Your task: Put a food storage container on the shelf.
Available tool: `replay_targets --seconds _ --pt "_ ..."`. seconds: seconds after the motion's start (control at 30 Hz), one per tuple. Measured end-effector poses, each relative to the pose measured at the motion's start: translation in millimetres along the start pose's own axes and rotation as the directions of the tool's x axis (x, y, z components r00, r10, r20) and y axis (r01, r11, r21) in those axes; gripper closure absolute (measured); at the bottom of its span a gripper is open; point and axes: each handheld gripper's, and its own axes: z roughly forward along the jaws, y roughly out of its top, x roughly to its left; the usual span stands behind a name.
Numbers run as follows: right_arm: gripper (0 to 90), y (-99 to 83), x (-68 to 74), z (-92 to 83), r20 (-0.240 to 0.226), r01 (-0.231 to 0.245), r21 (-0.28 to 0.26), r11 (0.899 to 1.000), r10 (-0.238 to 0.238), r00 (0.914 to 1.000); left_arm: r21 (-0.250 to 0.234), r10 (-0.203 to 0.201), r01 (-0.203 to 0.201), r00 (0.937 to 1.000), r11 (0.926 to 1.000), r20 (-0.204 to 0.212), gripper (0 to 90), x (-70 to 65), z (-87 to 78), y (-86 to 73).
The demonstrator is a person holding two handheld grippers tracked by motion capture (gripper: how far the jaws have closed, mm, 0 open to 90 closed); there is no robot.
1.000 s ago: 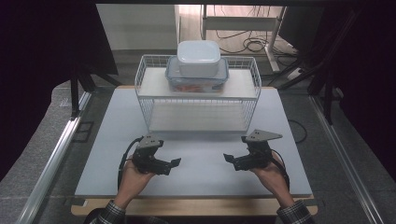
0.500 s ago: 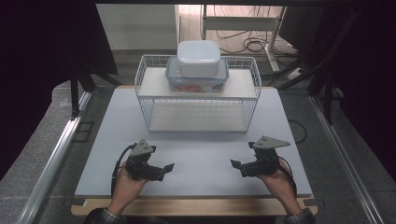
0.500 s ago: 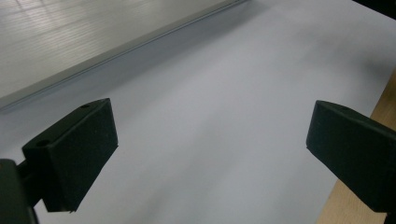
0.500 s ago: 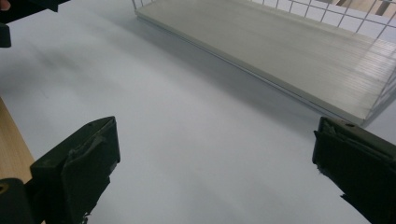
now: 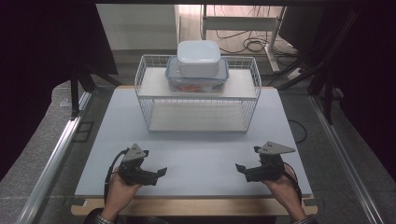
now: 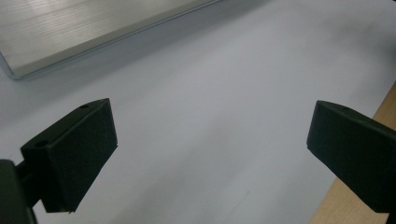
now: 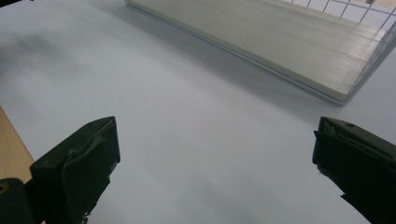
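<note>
A white wire rack (image 5: 198,95) stands at the far middle of the white table (image 5: 196,154). On its top shelf sits a clear food container with a blue-rimmed lid (image 5: 198,78), and a white lidded box (image 5: 198,57) rests on top of that. My left gripper (image 5: 159,172) lies low near the front left edge, open and empty, its jaws wide apart over bare table (image 6: 210,140). My right gripper (image 5: 240,168) is at the front right, open as well, with nothing between its pads (image 7: 88,163). Both point inward toward each other.
The rack's lower shelf board (image 7: 261,42) lies ahead of the right gripper and also shows as a board (image 6: 84,28) in the left gripper view. A wooden strip (image 5: 191,205) edges the table front. Cables (image 5: 252,44) lie on the floor behind.
Both hands have drawn back toward the front edge and spread slightly outward, left gripper to the left, right gripper to the right. Both stay open.
</note>
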Motion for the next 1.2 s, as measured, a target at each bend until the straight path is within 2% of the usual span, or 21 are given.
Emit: replay_targets --seconds 0.53,1.0,1.2 --pt "1.1 -20.0 -5.8 -5.9 0.025 -0.018 0.022 1.000 0.017 0.9995 0.040 0.014 -0.013 0.9990 0.9991 -0.043 1.2 2.4 3.2 -12.5" --pt "1.1 -35.1 -8.8 -4.8 0.050 -0.015 0.086 0.996 0.011 0.9987 0.088 0.027 -0.022 0.9979 0.9959 -0.059 1.0 3.8 12.8 -18.9" --pt "1.1 -40.9 -10.1 0.6 0.053 -0.016 0.124 0.992 0.009 0.9985 0.137 0.037 -0.029 0.9978 0.9902 -0.055 0.5 3.8 19.2 -21.6"
